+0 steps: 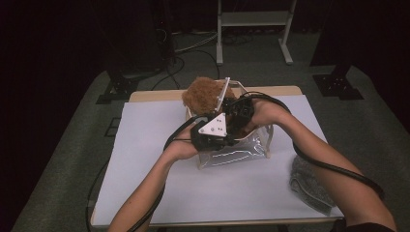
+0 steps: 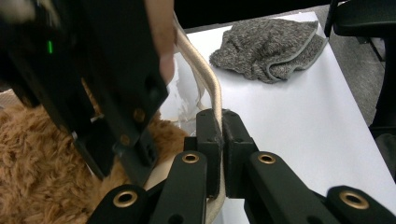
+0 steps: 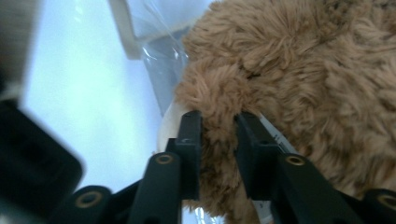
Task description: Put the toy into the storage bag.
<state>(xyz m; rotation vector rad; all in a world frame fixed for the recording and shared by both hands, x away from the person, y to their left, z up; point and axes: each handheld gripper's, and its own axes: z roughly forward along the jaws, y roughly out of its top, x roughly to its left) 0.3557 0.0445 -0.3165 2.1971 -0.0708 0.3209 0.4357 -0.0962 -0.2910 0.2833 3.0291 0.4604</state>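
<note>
While the left tool [image 2: 220, 140] stands clamped on the cream strap handle [image 2: 205, 77] of a clear plastic bag [image 1: 241, 150], its two black jaws pressed together on the webbing with the strap running up between them, the right tool [image 3: 218, 140] has its jaws set around a tuft of the brown plush toy [image 3: 299, 79], the fur filling the gap and the pads pressing into it on both sides.

In the high view both tools meet over the bag near the middle of the white tabletop [image 1: 159, 183], the left tool [image 1: 212, 133] at the bag's near left edge and the right tool [image 1: 239, 113] just behind it, the two nearly touching. The plush toy [image 1: 205, 94] rises out of the bag's far side, its shaggy brown bulk partly above the rim. In the left gripper view the fur lies close to the left of the jaws, with the body of the right tool in front of it.

A grey knitted cloth [image 2: 271, 46] lies crumpled near the tabletop's right edge, well apart from the bag.
</note>
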